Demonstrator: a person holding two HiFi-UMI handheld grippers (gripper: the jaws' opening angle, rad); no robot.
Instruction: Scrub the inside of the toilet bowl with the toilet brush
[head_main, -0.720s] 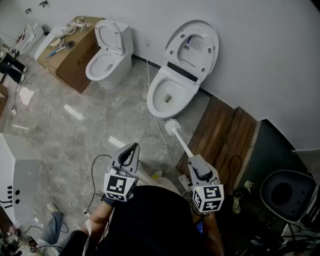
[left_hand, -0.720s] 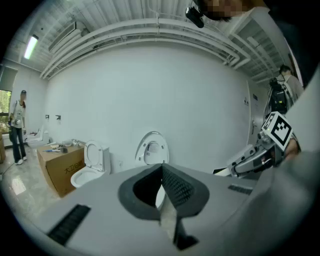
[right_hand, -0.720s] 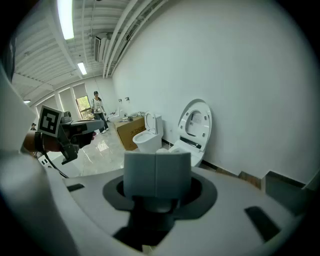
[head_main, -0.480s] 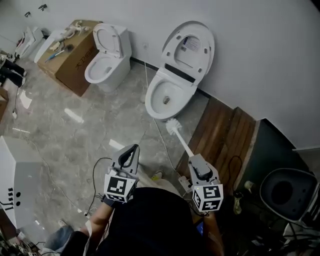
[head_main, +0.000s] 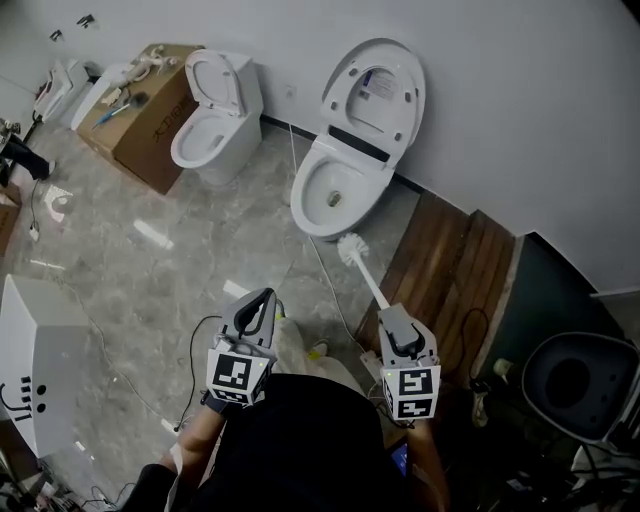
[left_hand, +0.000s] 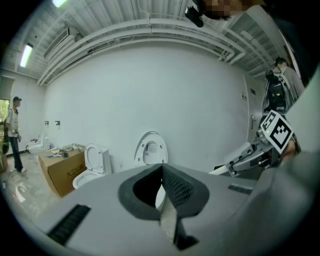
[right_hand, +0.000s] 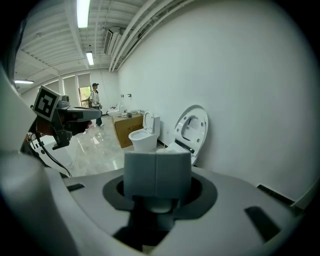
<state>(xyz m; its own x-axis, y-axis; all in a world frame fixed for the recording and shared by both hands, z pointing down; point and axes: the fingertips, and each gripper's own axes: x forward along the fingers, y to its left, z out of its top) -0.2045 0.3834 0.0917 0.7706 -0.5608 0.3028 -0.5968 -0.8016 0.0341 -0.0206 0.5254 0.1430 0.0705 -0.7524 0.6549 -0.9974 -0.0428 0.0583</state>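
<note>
Right claw (head_main: 389, 313) is shut on the handle of the toilet brush (head_main: 369, 284); in the right gripper view its two pads meet, with the white handle showing just under them. Left claw (head_main: 263, 298) is closed with nothing in it, its ribbed pads pressed together in the left gripper view, and it is held out over the floor, to the left of the right claw and level with it.

A plain white wall (head_main: 520, 120) runs along the far side. The floor (head_main: 130, 270) is grey marbled tile, with thin cables lying across it. To the right, a run of dark wooden boards (head_main: 450, 265) lies along the foot of the wall.

The toilet bowl (head_main: 311, 215) stands against the wall, far from the person and slightly left of the right claw. Its lid (head_main: 378, 90) is raised and leans back on the wall. A second toilet (head_main: 215, 120), also with its lid up, stands to the left of it. Just beside that one, further left, is a cardboard box (head_main: 150, 110) with small items lying on top.

The toilet brush points away from the person toward the bowl. Its white bristle head (head_main: 349, 250) hangs outside the bowl, close to the near rim, above the edge where tile meets boards.
</note>
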